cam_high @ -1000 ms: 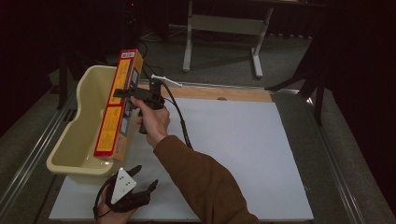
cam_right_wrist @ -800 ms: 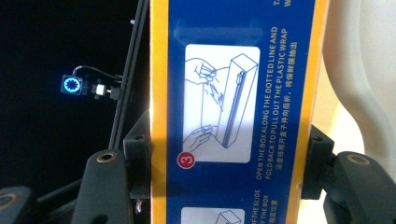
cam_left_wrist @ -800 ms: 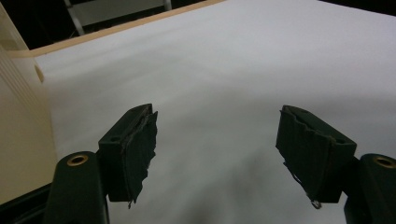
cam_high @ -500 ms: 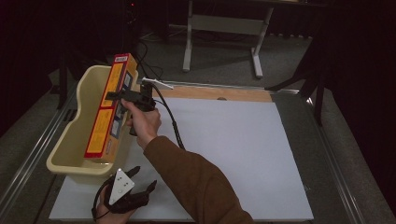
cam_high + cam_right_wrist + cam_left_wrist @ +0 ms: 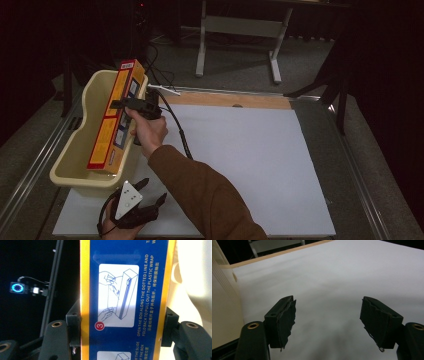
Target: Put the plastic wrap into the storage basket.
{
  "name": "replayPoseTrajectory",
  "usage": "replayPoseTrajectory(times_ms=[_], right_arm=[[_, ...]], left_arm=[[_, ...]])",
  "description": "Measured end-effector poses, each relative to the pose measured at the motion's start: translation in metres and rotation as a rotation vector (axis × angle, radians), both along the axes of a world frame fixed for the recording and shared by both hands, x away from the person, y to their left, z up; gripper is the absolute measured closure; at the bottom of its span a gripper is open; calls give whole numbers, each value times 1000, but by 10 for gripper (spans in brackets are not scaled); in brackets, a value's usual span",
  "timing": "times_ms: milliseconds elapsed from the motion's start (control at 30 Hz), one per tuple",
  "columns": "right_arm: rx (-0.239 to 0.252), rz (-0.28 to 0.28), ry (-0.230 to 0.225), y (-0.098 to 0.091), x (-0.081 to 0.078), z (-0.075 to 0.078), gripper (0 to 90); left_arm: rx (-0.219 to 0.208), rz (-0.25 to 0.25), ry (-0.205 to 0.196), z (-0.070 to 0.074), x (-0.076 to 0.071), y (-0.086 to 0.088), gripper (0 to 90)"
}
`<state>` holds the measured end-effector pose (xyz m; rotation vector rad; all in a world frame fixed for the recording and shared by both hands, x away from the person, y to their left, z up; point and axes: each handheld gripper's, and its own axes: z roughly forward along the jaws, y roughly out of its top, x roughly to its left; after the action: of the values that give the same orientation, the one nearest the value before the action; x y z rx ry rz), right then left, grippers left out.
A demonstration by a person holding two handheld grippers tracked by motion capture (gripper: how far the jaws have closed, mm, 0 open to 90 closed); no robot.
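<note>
Right tool (image 5: 131, 104) is clamped across the long yellow-and-blue plastic wrap box (image 5: 114, 120), one jaw on each narrow side; the right gripper view has the box (image 5: 125, 297) filling the gap between the jaws, printed opening instructions facing the camera. The box stands tilted over the cream plastic tub (image 5: 75, 150), low end down inside near the tub's near wall, top end sticking up past the far rim. I can't tell if the low end touches the tub floor.

Left tool (image 5: 134, 207) rests low at the near edge of the table, just beside the tub's near wall, jaws spread with nothing between them; the left gripper view looks out between its pads (image 5: 285, 323) over bare white sheet, tub wall (image 5: 223, 305) at the left edge.

Step, as I read it: putting the box into the tub, lowering phase. Next move calls for laying the box down flat along the tub's length, getting the top end under the rim, then releasing. Risk: the box catches on the rim or tips out when let go.

Surface: white sheet (image 5: 240, 165) covering most of the table, a bare wood strip (image 5: 235, 100) at the far edge, metal rails at the sides. Room is dark, grey floor, a grey metal stand (image 5: 240, 30) behind the table.
</note>
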<state>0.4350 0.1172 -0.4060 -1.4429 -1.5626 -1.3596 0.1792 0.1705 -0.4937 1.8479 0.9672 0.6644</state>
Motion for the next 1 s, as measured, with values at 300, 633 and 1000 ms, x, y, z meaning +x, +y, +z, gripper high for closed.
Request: replayPoseTrajectory(times_ms=[300, 633, 1000], right_arm=[[-34, 18, 41, 7, -10, -4, 388], [-121, 5, 71, 9, -8, -11, 381], [-182, 5, 62, 10, -11, -7, 324]], left_arm=[[1, 2, -1, 0, 0, 0, 281], [-2, 9, -6, 1, 0, 2, 281], [-6, 17, -14, 1, -1, 2, 281]])
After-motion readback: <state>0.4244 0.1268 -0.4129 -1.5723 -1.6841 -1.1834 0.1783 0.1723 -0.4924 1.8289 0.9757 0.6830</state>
